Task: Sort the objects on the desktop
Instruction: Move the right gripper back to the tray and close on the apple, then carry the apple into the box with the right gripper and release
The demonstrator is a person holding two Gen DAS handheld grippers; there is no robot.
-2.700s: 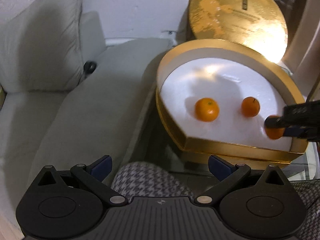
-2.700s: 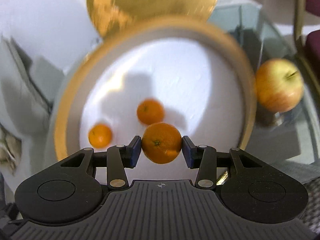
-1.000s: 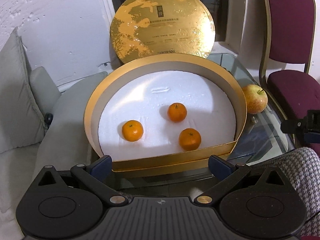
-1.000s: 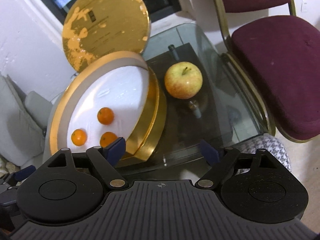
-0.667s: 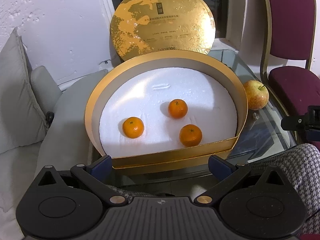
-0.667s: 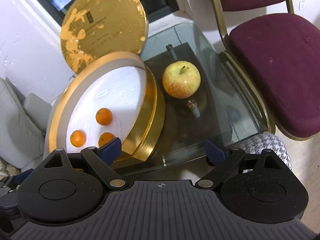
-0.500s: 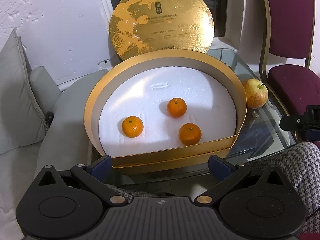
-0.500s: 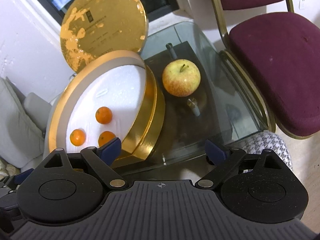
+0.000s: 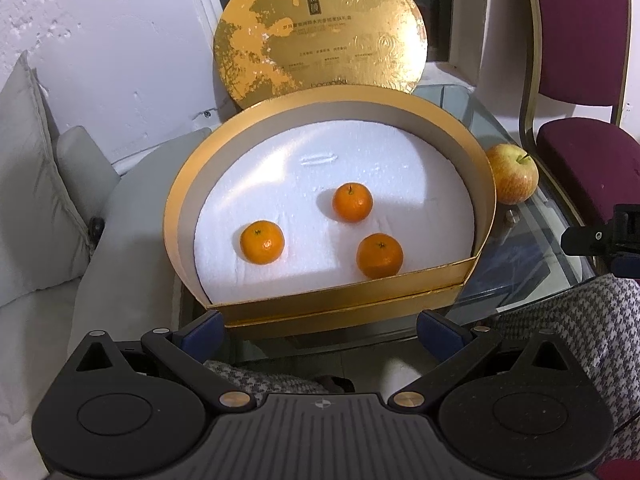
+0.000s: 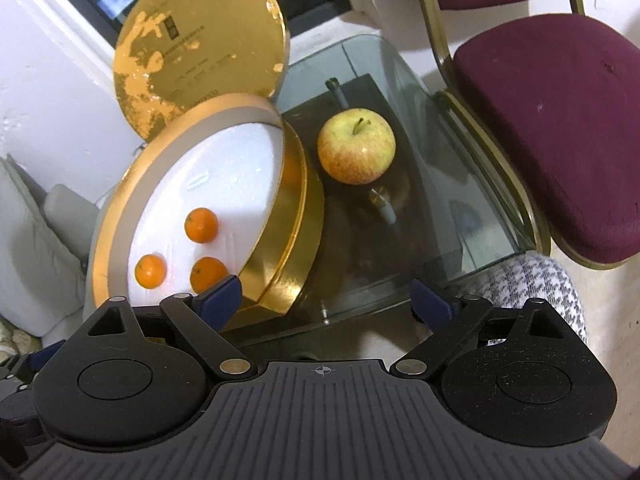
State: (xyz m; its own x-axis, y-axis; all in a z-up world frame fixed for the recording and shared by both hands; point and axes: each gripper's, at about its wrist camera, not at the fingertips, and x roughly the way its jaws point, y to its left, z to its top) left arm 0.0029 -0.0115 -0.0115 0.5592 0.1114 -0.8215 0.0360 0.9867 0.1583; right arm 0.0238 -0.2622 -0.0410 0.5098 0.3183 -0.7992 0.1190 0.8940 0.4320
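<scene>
Maroon upholstery covers the chair (image 10: 560, 128), the largest item, which stands at the right of the glass table (image 10: 452, 208); its brass-coloured frame runs along the table's edge. Grey cushions (image 9: 36, 208) lie to the left, against a white wall.

Gold box (image 9: 332, 300): a wide round-backed tray with a flat front wall, resting on the glass table and lined with white foam. Behind it the gold lid (image 9: 320, 28) stands on edge, leaning upright near the wall and a dark window.

Apple (image 10: 356, 152): yellow-red, stem up, on the table just beside the box's right wall, outside the box. A small metal fitting sits near it on the glass.

Three oranges lie apart on the foam inside the box: the left orange (image 9: 262, 241), the rear orange (image 9: 353, 202) and the front orange (image 9: 379, 255), the last close to the flat front wall. None touches another.

Left gripper (image 9: 320, 326): its blue-padded fingers are spread wide with nothing between them, hanging short of the box's front wall. Right gripper (image 10: 326, 298): fingers likewise spread wide and empty, set above the table's near edge, with the apple ahead of the gap. Houndstooth fabric (image 9: 560, 320) shows beneath both tools.
</scene>
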